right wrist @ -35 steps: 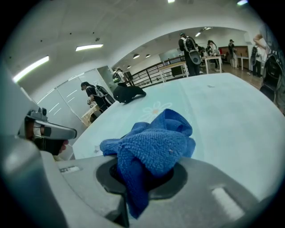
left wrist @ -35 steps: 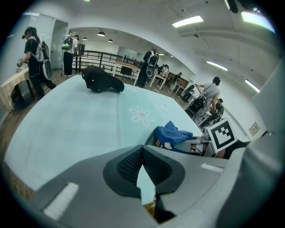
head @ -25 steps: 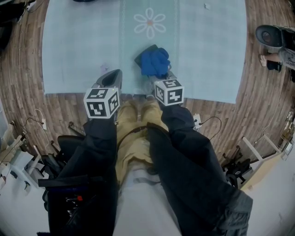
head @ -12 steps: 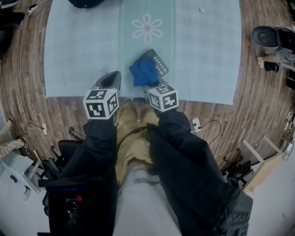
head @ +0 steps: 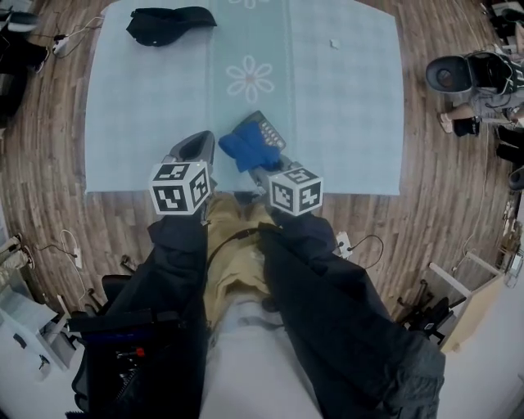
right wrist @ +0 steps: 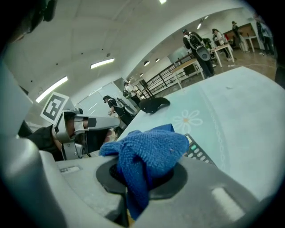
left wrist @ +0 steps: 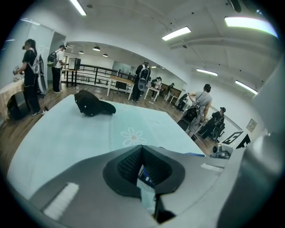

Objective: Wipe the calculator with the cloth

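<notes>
Tongs first: the right gripper (head: 260, 166) is clamped on the blue cloth (head: 246, 150). In its own view the cloth bulges out of the closed jaws in a thick wad, with one fold hanging down the slit between them. The wad sits over the near left part of the calculator (head: 267, 132), which lies slantwise on the tablecloth (head: 352, 106). Its grey keys and one green key show past the right edge of the wad. Whether the cloth presses on the keys I cannot tell.

The left gripper (head: 199, 144) hovers just left of the cloth with its jaws drawn together, leaving only a thin slit. Nothing is held, and pale tablecloth with a bit of blue shows through the slit.

The tablecloth is light blue with a darker middle strip and a white flower print (head: 250, 79). A black cap-like thing (head: 169, 21) lies at its far left, and a small white scrap (head: 333, 43) at its far right. Wood-grain floor (head: 442, 188) surrounds the table. The gripper views show a large hall with ceiling strip lights, railings, desks and several people standing well away
</notes>
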